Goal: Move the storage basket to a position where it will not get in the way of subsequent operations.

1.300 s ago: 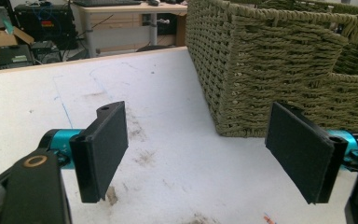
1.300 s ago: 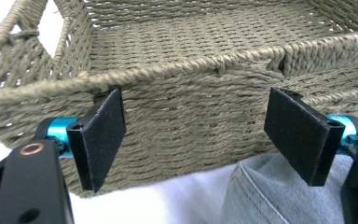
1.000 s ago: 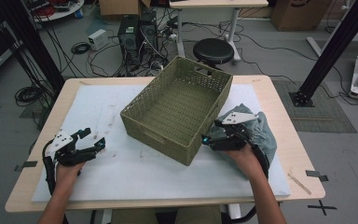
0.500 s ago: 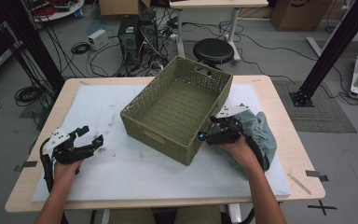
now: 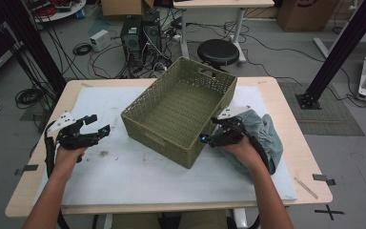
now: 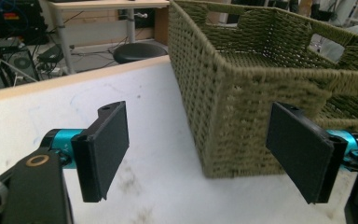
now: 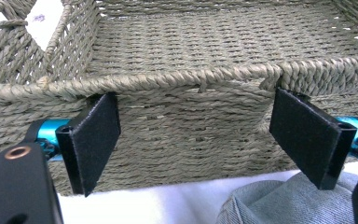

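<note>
Right, the pale wooden table (image 5: 286, 102) carries a white mat (image 5: 138, 176) over most of its top; on the mat sits the olive-green woven rectangular basket (image 5: 181, 107), set at an angle, nothing in it, cut-out handles in its end walls; just beside its right-hand wall lies the crumpled grey-blue denim cloth (image 5: 269, 136), on the mat, under the person's right hand; right gripper (image 5: 208, 138) hovers over the cloth's near edge, tips pointing at the basket wall, just off it; its jaws have just been opening and now stand wide with nothing between them, in the right gripper view (image 7: 196, 140) the basket rim runs across behind both pads and the denim shows at bottom right; left gripper (image 5: 97, 126) is well apart on the other side, above the mat, aimed at the basket's near left corner; jaws wide, nothing held (image 6: 200, 154); small dark smudges (image 5: 104, 153) mark the mat beside the left hand.
</note>
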Demonstrator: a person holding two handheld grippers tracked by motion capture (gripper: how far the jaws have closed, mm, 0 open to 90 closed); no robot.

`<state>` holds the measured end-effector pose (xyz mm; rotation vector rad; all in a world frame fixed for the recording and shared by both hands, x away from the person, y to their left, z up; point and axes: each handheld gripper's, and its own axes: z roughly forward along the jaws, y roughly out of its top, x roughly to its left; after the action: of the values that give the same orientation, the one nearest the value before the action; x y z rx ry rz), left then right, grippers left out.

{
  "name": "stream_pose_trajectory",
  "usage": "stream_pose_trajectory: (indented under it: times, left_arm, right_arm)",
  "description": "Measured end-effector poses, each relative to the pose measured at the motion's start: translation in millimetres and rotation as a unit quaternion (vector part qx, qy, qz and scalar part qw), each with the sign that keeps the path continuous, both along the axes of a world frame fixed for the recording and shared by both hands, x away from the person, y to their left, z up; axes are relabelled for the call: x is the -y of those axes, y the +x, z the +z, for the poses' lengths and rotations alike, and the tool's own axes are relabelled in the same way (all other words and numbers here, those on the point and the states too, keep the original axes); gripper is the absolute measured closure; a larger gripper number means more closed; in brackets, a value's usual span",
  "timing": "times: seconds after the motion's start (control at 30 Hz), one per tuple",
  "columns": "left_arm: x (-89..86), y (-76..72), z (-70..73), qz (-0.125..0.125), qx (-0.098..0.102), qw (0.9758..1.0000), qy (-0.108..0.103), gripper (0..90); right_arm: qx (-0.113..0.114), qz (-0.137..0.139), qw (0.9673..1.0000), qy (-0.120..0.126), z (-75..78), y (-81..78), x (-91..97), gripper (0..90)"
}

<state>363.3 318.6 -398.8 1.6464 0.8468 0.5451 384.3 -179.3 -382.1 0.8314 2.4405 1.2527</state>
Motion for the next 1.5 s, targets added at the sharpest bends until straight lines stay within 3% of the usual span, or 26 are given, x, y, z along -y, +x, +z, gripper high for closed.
stream_pose_trajectory:
  times: [0.2, 0.33, 0.5, 0.57, 0.73, 0.93, 1.07, 1.27, 1.5]
  left_arm:
    - [13.2, 18.6, 17.6, -0.019, 0.003, 0.9998, -0.003, 21.7]
    - [24.3, 32.1, 24.7, -0.035, -0.007, 0.9993, 0.004, 21.8]
    - [35.7, 48.1, 26.6, -0.044, -0.037, 0.9984, 0.002, 21.8]
    - [41.1, 52.4, 25.3, -0.047, -0.039, 0.9981, -0.001, 22.1]
    - [49.3, 58.6, 16.4, -0.065, -0.064, 0.9959, 0.002, 30.2]
    - [53.6, 58.6, 16.2, -0.084, -0.060, 0.9947, 0.000, 54.0]
    - [53.9, 57.9, 17.7, -0.058, -0.066, 0.9961, 0.008, 67.5]
    - [52.1, 54.6, 20.9, -0.044, -0.072, 0.9964, 0.012, 76.6]
    - [49.9, 47.7, 24.6, -0.043, -0.074, 0.9961, 0.022, 78.5]
  right_arm:
    - [0.001, -0.004, 1.0000, -0.001, 0.1, -1.2, -0.7, 16.4]
    - [0.001, -0.005, 1.0000, -0.001, 0.0, -1.3, -0.9, 16.4]
    - [0.001, -0.006, 1.0000, -0.001, 0.1, -1.4, -1.1, 16.4]
    - [0.001, -0.007, 1.0000, -0.001, 0.1, -1.6, -1.2, 16.4]
    - [0.000, -0.007, 1.0000, -0.001, 0.0, -1.7, -1.1, 16.4]
    - [0.000, -0.007, 1.0000, -0.001, 0.2, -1.7, -1.4, 16.5]
    - [-0.001, -0.007, 1.0000, -0.002, 0.4, -1.6, -1.6, 16.4]
    - [-0.001, -0.007, 1.0000, -0.003, 0.6, -1.7, -1.8, 16.4]
    - [-0.001, -0.007, 1.0000, -0.003, 0.5, -2.2, -2.9, 16.3]
